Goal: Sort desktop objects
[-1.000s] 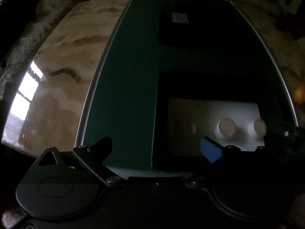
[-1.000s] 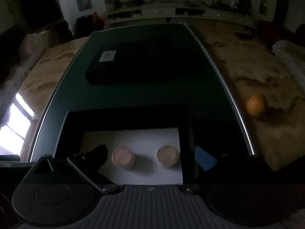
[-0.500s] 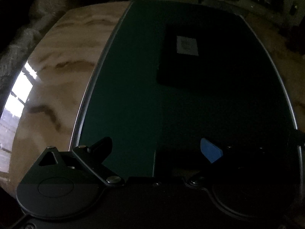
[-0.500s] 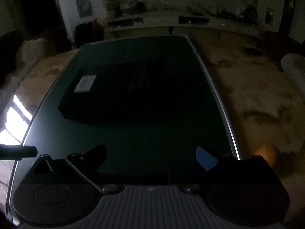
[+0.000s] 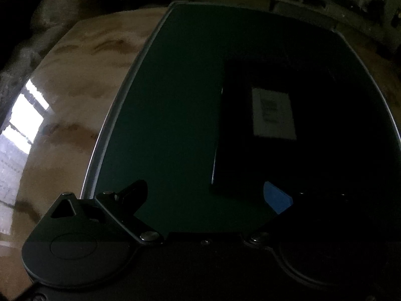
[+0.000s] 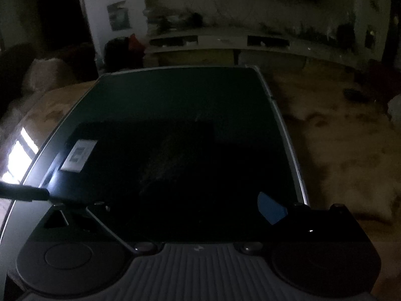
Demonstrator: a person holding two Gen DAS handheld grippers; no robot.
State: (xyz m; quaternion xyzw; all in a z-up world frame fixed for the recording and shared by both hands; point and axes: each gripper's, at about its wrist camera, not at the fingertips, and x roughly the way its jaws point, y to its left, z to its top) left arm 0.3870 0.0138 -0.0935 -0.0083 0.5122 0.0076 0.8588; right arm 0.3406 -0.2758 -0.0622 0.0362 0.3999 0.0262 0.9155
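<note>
I see a dim room: beyond the glossy tan marbled worktop [image 6: 345, 150] stands a long pale low shelf unit [image 6: 225, 42] against a light wall; window glare [image 5: 22, 123] reflects on the worktop's left edge.

black box [image 5: 288, 130] lost in shadow, label [image 5: 273, 114] print blurred, unreadable

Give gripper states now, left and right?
Left gripper: open, empty, above the green mat.
Right gripper: open, empty, above the black box.
</note>
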